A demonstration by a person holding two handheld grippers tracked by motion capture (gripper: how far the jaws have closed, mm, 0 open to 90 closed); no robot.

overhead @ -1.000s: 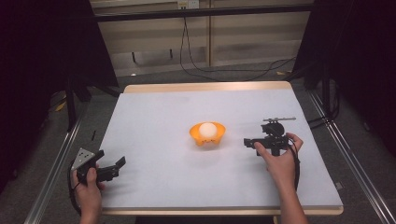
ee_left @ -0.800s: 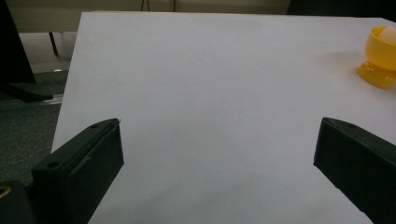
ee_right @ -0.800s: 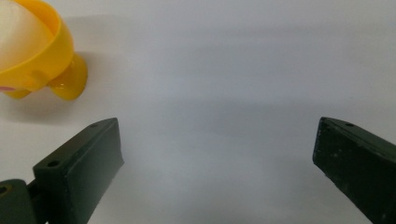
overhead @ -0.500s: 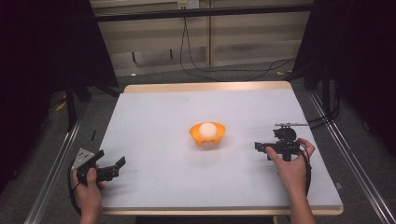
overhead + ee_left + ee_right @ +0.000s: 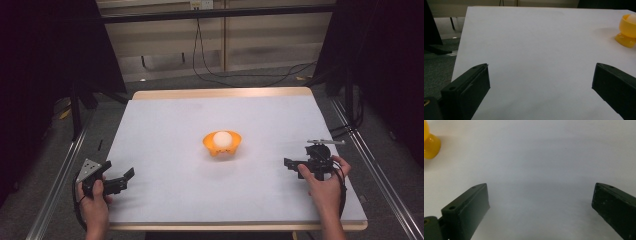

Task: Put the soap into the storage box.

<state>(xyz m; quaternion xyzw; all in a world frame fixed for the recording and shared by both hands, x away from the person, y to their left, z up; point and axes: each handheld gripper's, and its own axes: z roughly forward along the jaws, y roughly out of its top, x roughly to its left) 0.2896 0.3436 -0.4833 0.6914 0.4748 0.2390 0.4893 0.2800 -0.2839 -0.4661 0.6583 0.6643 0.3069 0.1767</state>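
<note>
The right gripper [image 5: 292, 165] rests near the table's right edge, held in a person's hand, its jaws spread wide with nothing between them; in the right gripper view only bare white tabletop lies between the two black jaws. The left gripper [image 5: 122, 179] sits at the near left corner, likewise released and empty, angled toward the middle. Well apart from both, at the centre of the table [image 5: 165, 130], stands a small orange cup [image 5: 222, 145] on a lobed foot, with a pale ball [image 5: 222, 139] seated in its bowl. The cup's foot shows at the upper left of the right gripper view and the whole cup at the far right of the left gripper view. The likely risks lie in the approach: the cup looks light and narrow at the base, so a jaw that strikes its rim from the side could tip it and send the ball rolling across the smooth surface, perhaps off the table. A grip on the round ball could also slip if the jaws close off centre. No brand, label or readable writing appears on the cup, the ball, the grippers or the table.
</note>
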